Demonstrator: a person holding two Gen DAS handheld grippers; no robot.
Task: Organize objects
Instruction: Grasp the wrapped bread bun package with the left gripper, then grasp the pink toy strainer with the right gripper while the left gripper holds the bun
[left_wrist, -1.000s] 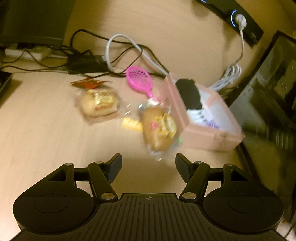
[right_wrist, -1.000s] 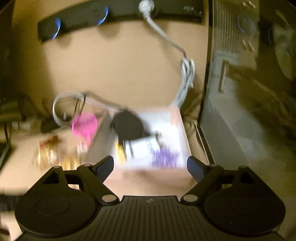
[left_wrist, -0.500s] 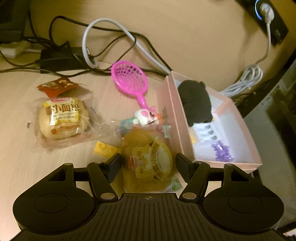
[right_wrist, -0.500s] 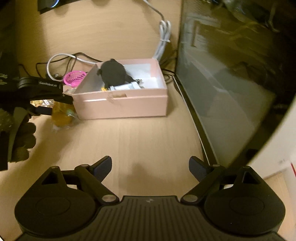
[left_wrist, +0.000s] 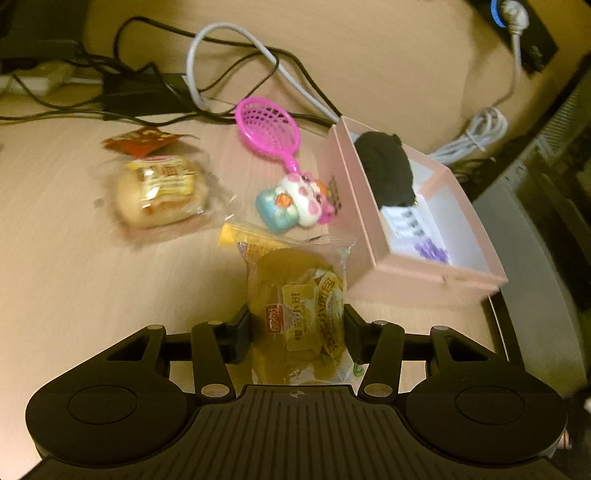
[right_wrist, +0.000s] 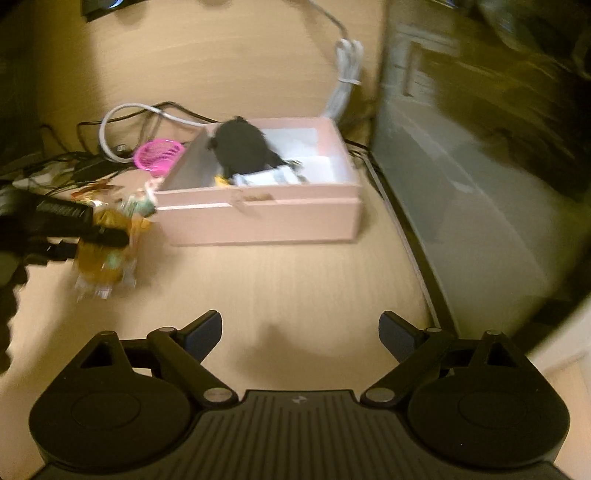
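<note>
My left gripper (left_wrist: 297, 328) is shut on a wrapped yellow bun (left_wrist: 299, 306) and holds it just left of the pink box (left_wrist: 417, 275); the held bun also shows in the right wrist view (right_wrist: 105, 251). The box holds a black plush (left_wrist: 386, 171), white packets and purple bits. A second wrapped bun (left_wrist: 160, 190), a pink toy racket (left_wrist: 267, 127), a cat figure (left_wrist: 291, 203), a yellow brick (left_wrist: 232, 234) and a red sachet (left_wrist: 142, 142) lie on the desk. My right gripper (right_wrist: 301, 330) is open and empty, in front of the box (right_wrist: 258, 218).
Black and white cables (left_wrist: 207, 70) and a power adapter (left_wrist: 136, 94) lie at the back. A power strip (left_wrist: 517, 26) is on the wall. A dark computer case (right_wrist: 480, 147) stands right of the box.
My left gripper closed on the yellow bun and lifted it, uncovering the cat figure. The right gripper moved closer to the box.
</note>
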